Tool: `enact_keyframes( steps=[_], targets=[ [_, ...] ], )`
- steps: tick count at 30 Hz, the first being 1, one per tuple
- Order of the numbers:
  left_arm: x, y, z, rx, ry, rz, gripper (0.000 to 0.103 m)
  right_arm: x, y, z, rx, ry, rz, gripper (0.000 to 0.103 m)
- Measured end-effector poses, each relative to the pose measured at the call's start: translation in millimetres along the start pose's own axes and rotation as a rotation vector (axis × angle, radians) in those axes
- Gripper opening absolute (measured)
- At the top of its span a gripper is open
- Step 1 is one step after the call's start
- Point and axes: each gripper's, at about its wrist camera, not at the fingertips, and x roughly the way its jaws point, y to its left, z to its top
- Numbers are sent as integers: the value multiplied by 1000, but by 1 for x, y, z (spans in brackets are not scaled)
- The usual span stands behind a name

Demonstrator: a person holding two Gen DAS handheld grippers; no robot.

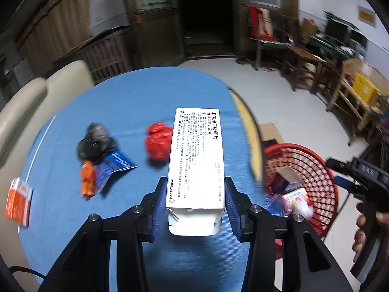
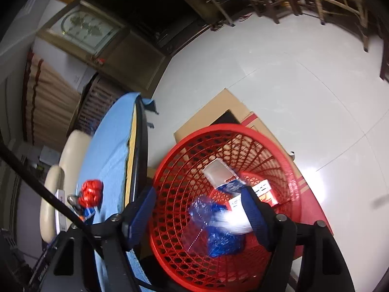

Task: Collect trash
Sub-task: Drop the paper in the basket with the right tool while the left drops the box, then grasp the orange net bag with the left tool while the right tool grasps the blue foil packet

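Observation:
My left gripper [image 1: 195, 187] is shut on a white medicine box [image 1: 197, 155] and holds it above the blue table [image 1: 136, 97]. On the table lie a red crumpled bag [image 1: 158, 143], a black bag [image 1: 96, 141], a blue wrapper [image 1: 114, 165], an orange wrapper [image 1: 87, 180] and an orange-white box [image 1: 18, 202]. My right gripper [image 2: 198, 194] is open above the red mesh basket [image 2: 192, 141], which stands on the floor by the table's right edge and also shows in the left wrist view [image 1: 323, 165]. A blue plastic wrapper [image 2: 214, 228] and small boxes [image 2: 223, 175] lie inside the basket.
Beige chairs [image 1: 29, 102] stand at the table's left side. Flat cardboard [image 2: 214, 112] lies on the floor under the basket. Wooden chairs and shelves [image 1: 350, 97] line the right wall. A dark doorway [image 1: 206, 17] is at the back.

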Motion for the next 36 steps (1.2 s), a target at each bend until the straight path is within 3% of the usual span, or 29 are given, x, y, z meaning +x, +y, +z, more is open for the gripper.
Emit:
enact_keyframes(
  steps=[13, 16, 18, 23, 36],
  targets=[
    [24, -102, 1, 218, 102, -233, 48, -42, -19, 17, 54, -106, 20, 80],
    [38, -117, 2, 234, 145, -277, 76, -52, -21, 20, 61, -133, 23, 80],
    [43, -117, 1, 218, 162, -261, 77, -57, -22, 21, 63, -144, 23, 80],
    [35, -83, 3, 135, 132, -254, 77, -66, -17, 21, 56, -156, 25, 80],
    [22, 78, -55, -216, 158, -21, 77, -18, 52, -6, -80, -29, 72, 80]
  ],
)
